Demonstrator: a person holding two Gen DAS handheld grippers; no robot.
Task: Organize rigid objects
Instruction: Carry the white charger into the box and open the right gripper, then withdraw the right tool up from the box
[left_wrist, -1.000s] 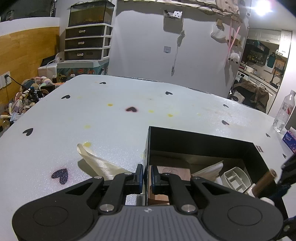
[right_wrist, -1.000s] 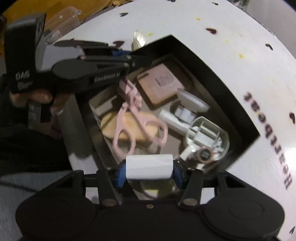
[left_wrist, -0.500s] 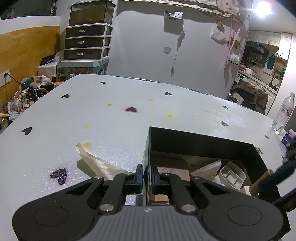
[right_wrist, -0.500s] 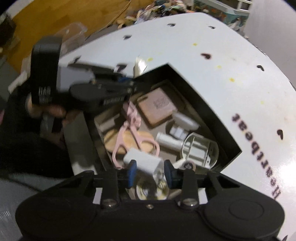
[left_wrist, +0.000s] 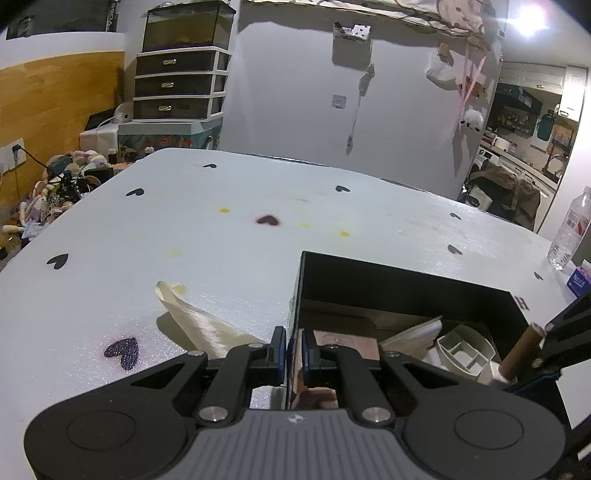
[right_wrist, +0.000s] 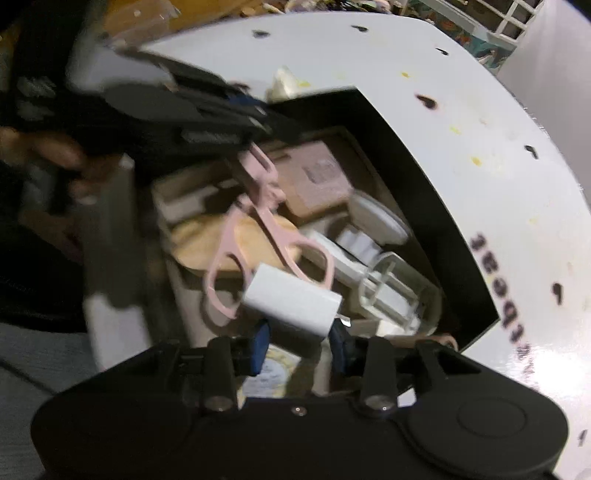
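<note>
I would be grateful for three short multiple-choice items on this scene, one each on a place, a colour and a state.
1. Where do the scissors lie?
A. inside the black box
B. on the table beside the box
C. in the left gripper

2. What colour are the scissors?
A. blue
B. pink
C. green

3. What is the left gripper doing?
A. hanging wide open above the table
B. pinching the box's wall
C. holding a bottle

Answers:
1 A: they rest on other items within the box walls.
2 B: handles and blades look pale pink.
3 B: its jaws close on the near corner wall.
</note>
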